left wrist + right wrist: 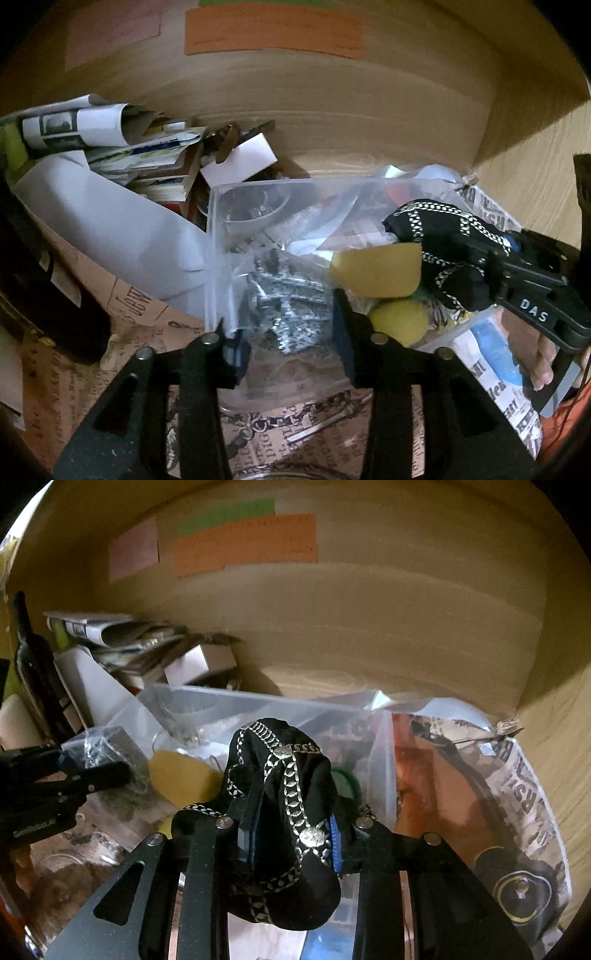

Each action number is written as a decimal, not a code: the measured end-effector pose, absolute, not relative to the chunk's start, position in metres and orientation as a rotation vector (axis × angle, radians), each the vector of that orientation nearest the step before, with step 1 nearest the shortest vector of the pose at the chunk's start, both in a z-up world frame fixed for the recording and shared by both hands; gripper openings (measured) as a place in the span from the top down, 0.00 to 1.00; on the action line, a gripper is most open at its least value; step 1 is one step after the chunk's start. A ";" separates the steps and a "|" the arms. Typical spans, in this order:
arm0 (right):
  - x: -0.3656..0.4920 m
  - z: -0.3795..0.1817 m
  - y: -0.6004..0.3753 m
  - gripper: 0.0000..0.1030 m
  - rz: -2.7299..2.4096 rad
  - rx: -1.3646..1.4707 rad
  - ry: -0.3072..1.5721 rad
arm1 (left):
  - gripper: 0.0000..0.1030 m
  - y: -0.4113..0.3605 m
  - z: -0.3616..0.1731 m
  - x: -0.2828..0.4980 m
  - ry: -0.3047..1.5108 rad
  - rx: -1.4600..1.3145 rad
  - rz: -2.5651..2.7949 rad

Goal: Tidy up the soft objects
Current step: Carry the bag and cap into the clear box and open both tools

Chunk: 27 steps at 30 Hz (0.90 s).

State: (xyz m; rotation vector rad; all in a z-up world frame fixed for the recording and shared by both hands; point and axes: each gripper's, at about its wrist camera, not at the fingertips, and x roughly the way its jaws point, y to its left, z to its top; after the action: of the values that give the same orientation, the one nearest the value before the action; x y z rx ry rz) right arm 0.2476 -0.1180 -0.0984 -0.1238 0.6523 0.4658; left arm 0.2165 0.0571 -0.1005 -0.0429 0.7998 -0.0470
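Note:
My left gripper (288, 347) is shut on a clear plastic bag (284, 306) with a silvery scrubber inside, held at the near wall of a clear plastic bin (255, 186). A yellow sponge (376, 271) and a yellow ball (399, 321) lie in the bin. My right gripper (291, 834) is shut on a black cloth with silver chain trim (284, 775) and holds it over the bin (207, 698). The right gripper and cloth also show in the left wrist view (443, 236). The left gripper shows at the left of the right wrist view (110, 771).
A wooden back wall (332, 110) carries orange (273, 31) and pink paper notes. Rolled papers, booklets and a white box (240, 162) are piled at the back left. Printed newspaper sheets (110, 369) cover the surface. A dark bottle (33, 664) stands at the far left.

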 end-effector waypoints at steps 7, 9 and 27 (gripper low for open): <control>0.248 -0.101 -0.117 0.57 0.436 -0.155 0.658 | 0.35 0.047 -0.101 0.210 0.781 0.009 -0.046; 0.247 -0.099 -0.119 0.45 0.434 -0.147 0.650 | 0.30 0.048 -0.098 0.206 0.766 0.005 -0.043; 0.186 -0.038 -0.137 0.20 0.465 -0.137 0.438 | 0.20 0.056 -0.030 0.144 0.556 -0.058 -0.037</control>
State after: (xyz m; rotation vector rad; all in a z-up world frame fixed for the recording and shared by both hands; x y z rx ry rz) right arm 0.1862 -0.1365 -0.0380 -0.1373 0.4382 0.4655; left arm 0.1444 0.0558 -0.0301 -0.0580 0.5564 -0.0365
